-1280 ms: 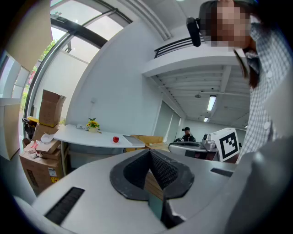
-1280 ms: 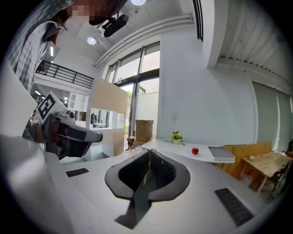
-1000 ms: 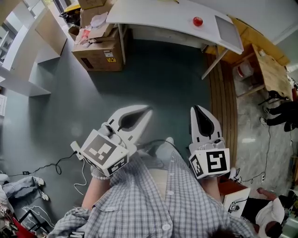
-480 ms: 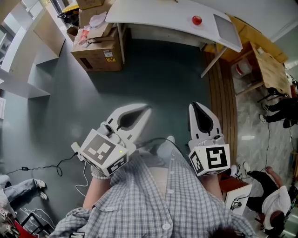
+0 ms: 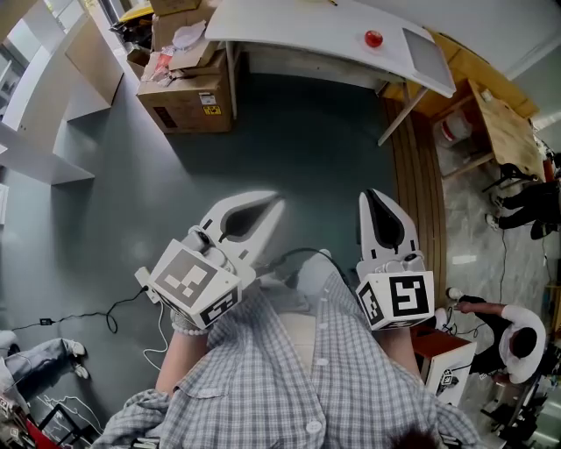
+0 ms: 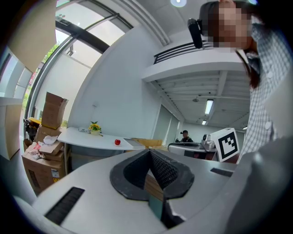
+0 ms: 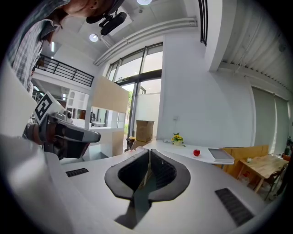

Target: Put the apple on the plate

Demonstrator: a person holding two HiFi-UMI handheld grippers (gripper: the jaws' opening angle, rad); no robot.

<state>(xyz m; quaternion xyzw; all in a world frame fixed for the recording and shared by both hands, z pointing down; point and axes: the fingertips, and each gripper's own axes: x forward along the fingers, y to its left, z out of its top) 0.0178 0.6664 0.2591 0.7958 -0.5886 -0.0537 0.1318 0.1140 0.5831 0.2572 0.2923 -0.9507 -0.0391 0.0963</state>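
A small red apple (image 5: pixel 373 39) lies on the white table (image 5: pixel 307 26) far ahead, next to a flat grey plate (image 5: pixel 421 54) at the table's right end. The apple (image 6: pixel 117 142) also shows small in the left gripper view, and in the right gripper view the apple (image 7: pixel 196 152) lies just left of the plate (image 7: pixel 221 155). My left gripper (image 5: pixel 279 203) and right gripper (image 5: pixel 368 195) are held level over the grey floor, well short of the table. Both are shut with nothing between the jaws (image 6: pixel 149 151) (image 7: pixel 149 151).
Cardboard boxes (image 5: pixel 184 96) stand left of the table. A flower pot (image 7: pixel 176 138) sits on the table's far side. A wooden desk (image 5: pixel 508 131) and a person (image 5: pixel 517 338) are at the right. A cable (image 5: pixel 114 311) runs along the floor at the left.
Both grippers have edged forward toward the table, still shut. The person at the lower right has walked a little further up the frame.
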